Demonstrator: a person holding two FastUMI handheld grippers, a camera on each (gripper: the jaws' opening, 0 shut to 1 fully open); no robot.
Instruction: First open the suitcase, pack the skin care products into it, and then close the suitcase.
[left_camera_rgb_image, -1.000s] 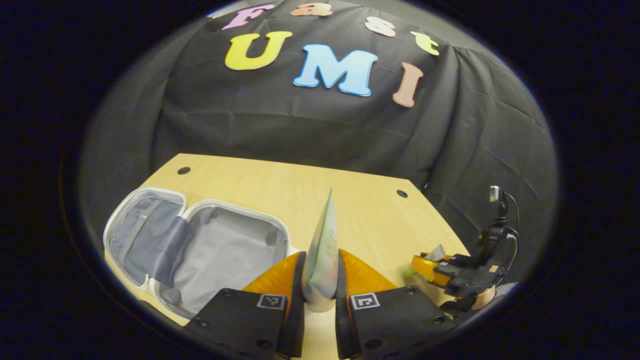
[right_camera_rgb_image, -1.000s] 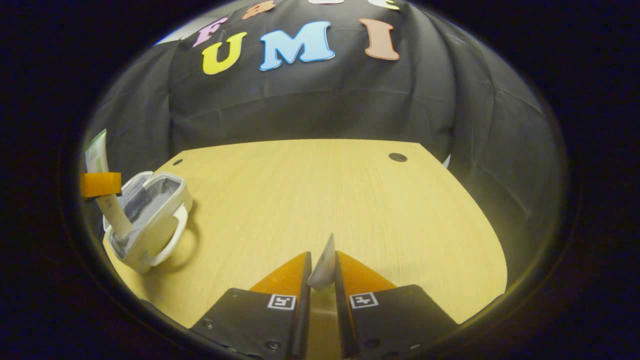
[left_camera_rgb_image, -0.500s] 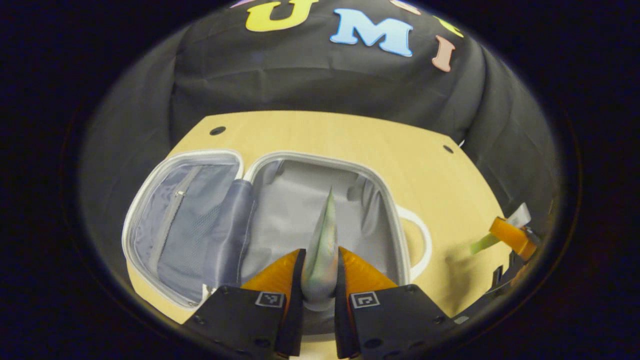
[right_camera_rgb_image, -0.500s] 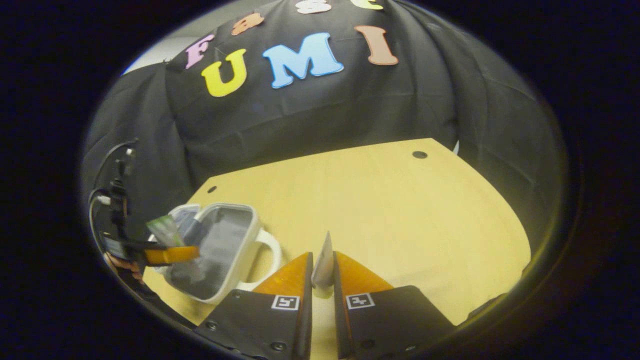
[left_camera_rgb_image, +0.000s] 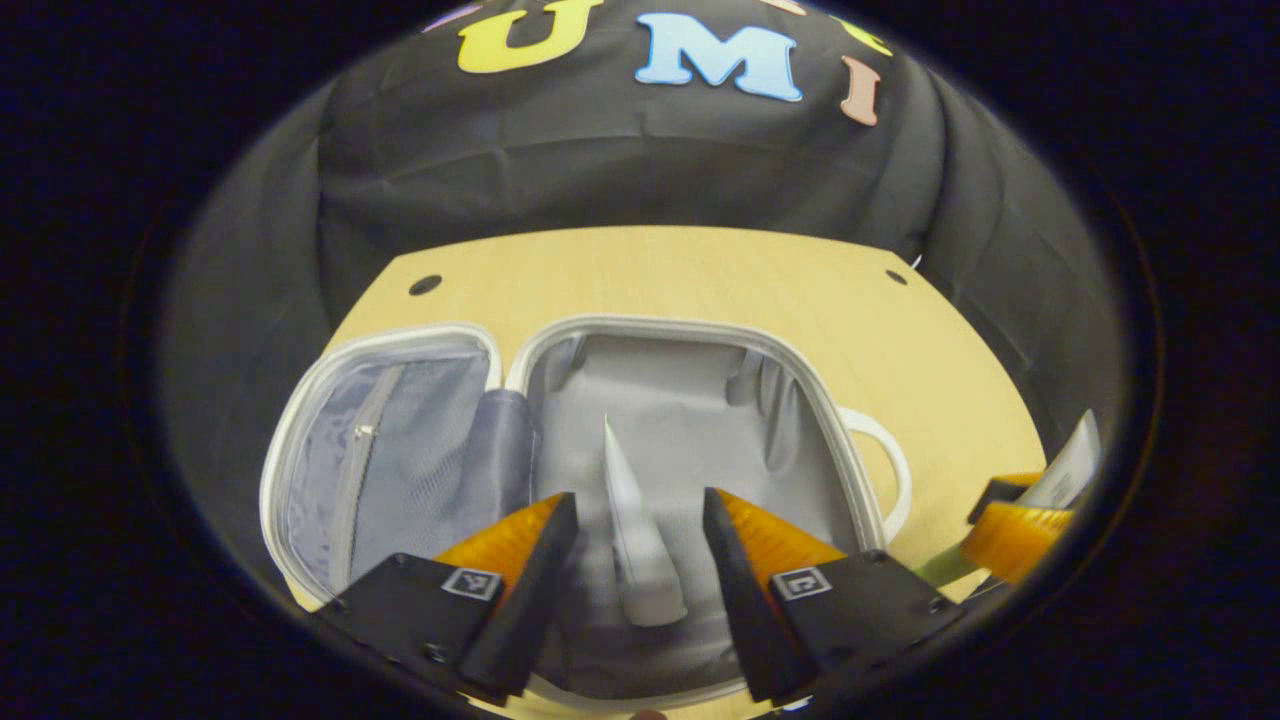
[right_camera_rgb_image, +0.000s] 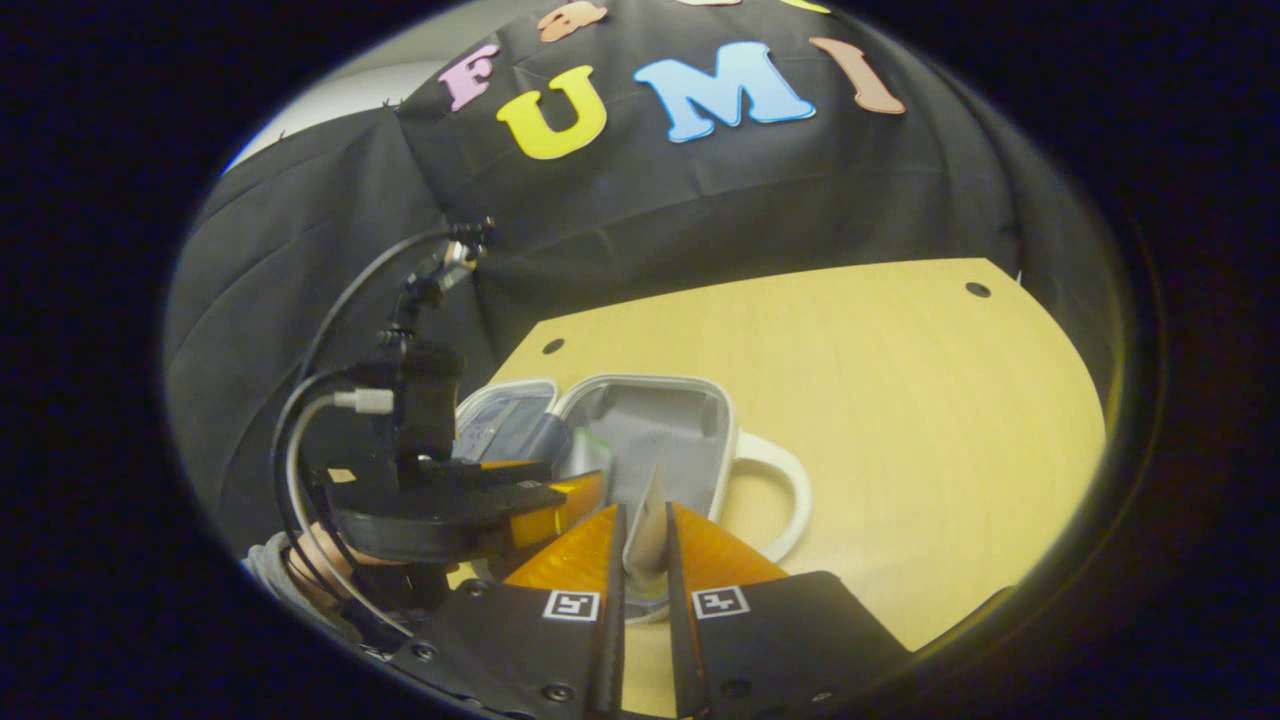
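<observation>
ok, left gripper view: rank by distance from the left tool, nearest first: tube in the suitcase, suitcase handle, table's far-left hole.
1. Tube: lying in the open suitcase, between the left tool's spread fingers.
2. Suitcase handle: white loop on the case's right side.
3. Far-left hole: at the table's back left corner, beyond the case.
</observation>
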